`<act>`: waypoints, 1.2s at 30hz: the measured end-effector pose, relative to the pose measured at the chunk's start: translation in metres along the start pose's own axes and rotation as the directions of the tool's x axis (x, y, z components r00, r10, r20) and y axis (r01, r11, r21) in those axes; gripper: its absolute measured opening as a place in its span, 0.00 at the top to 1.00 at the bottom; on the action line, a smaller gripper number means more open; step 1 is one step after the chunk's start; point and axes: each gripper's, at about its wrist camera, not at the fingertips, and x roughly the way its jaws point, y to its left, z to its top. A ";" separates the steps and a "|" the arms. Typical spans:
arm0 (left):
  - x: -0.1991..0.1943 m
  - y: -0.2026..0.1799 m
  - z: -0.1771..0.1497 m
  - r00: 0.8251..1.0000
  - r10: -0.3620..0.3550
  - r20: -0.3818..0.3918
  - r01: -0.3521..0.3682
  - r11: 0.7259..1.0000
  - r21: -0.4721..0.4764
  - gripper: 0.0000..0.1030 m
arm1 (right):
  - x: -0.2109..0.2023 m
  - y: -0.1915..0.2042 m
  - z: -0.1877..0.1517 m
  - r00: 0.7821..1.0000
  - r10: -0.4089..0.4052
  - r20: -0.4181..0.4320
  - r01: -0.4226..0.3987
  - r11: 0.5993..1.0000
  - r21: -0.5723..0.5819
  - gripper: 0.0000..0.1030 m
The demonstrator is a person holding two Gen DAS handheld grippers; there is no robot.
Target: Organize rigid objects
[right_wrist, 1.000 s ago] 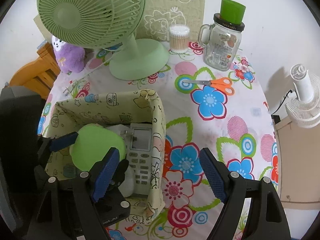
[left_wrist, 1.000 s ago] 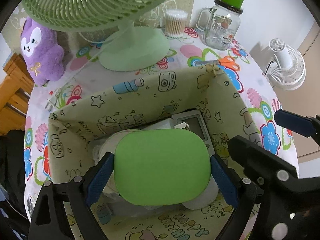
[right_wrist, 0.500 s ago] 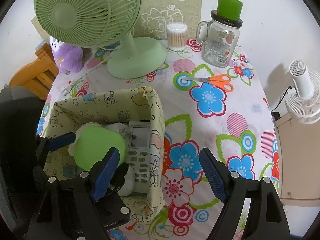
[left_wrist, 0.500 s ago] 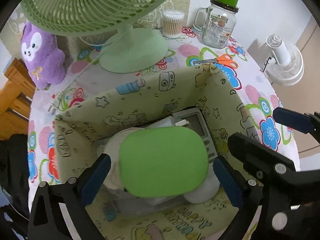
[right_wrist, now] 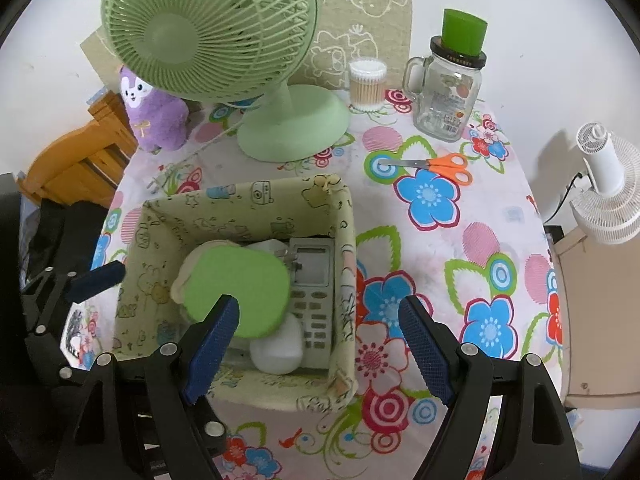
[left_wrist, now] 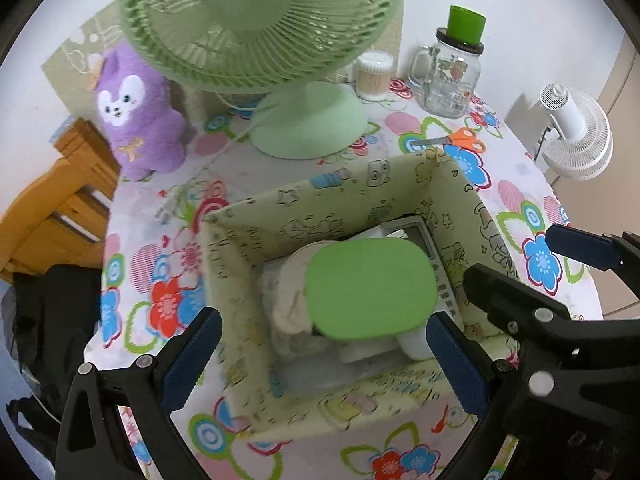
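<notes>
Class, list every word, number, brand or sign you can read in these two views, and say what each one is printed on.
No text can be quoted with confidence.
glass jar: printed label with a barcode, too small to read.
black lid of the jar: small lettering on the rim, too small to read.
fabric basket: cartoon lettering on its inner walls, blurred.
remote control: button markings, too small to read.
</notes>
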 end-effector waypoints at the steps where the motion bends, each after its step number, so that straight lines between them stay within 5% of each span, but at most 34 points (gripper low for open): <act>1: -0.003 0.002 -0.002 1.000 0.001 0.003 -0.001 1.000 -0.005 0.00 | -0.002 0.002 -0.001 1.000 -0.002 0.003 0.002 1.000 0.001 0.18; 17: -0.062 0.026 -0.027 0.997 0.003 0.078 0.000 0.999 -0.045 0.00 | -0.044 0.002 -0.025 0.997 -0.045 0.057 0.041 0.997 0.066 0.18; 36: -0.149 0.028 -0.064 0.977 -0.009 0.211 0.034 0.993 -0.112 0.00 | -0.138 0.017 -0.071 0.979 -0.063 0.193 0.053 0.997 0.056 0.18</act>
